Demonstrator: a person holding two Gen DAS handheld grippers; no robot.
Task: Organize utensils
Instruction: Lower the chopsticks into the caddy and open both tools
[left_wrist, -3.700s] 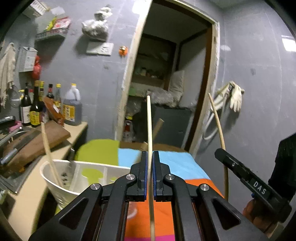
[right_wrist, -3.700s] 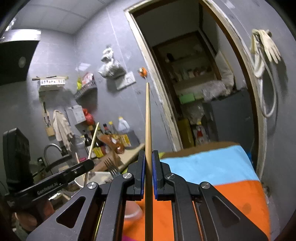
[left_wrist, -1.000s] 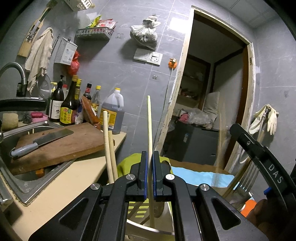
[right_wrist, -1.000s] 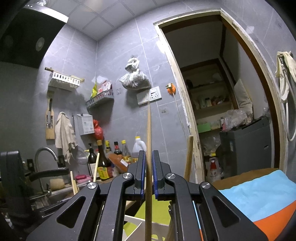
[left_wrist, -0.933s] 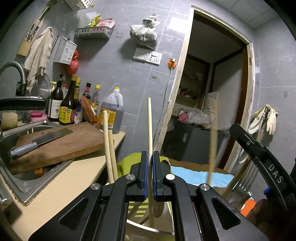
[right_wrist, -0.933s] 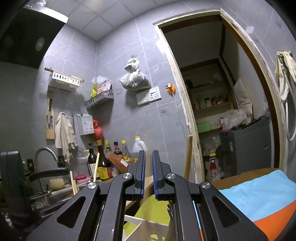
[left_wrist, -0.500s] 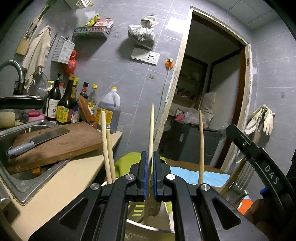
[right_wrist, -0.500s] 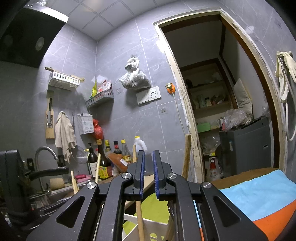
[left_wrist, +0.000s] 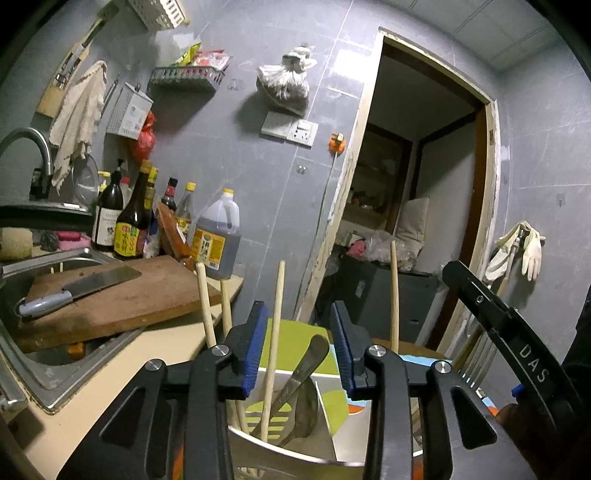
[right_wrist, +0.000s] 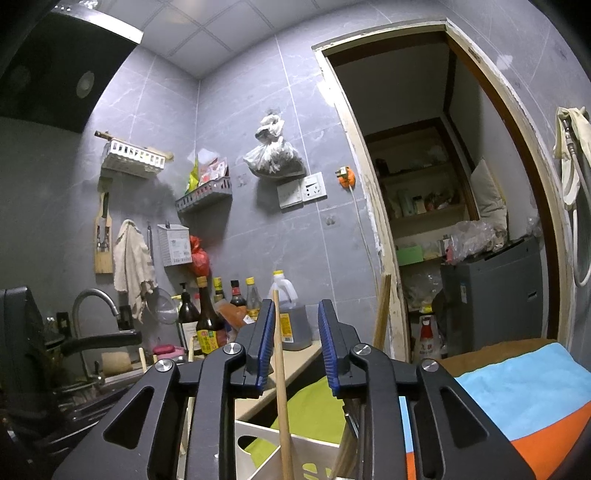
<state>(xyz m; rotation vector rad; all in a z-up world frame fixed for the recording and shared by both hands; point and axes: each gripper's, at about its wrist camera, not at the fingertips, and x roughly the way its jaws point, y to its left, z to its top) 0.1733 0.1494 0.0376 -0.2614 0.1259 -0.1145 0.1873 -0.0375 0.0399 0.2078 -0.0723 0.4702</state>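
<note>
The left gripper (left_wrist: 299, 347) points forward and slightly upward, its jaws spread wide apart with the blue pads (left_wrist: 255, 347) facing each other across a clear gap and gripping nothing. The right gripper (right_wrist: 297, 349) is posed much the same, level and forward-facing, its black fingers parted and the blue pads (right_wrist: 266, 349) well separated, closed on nothing. From the left wrist view, the right gripper's black body shows at the right edge, angled upward, with part of the person's hand (left_wrist: 517, 417) beneath it.

Pale matt wooden chopsticks (left_wrist: 273, 332) stand in a smooth white plastic holder (left_wrist: 347, 417) beside a rough, worn wooden cutting board (left_wrist: 122, 295) and a dull steel cleaver (left_wrist: 77, 288).
</note>
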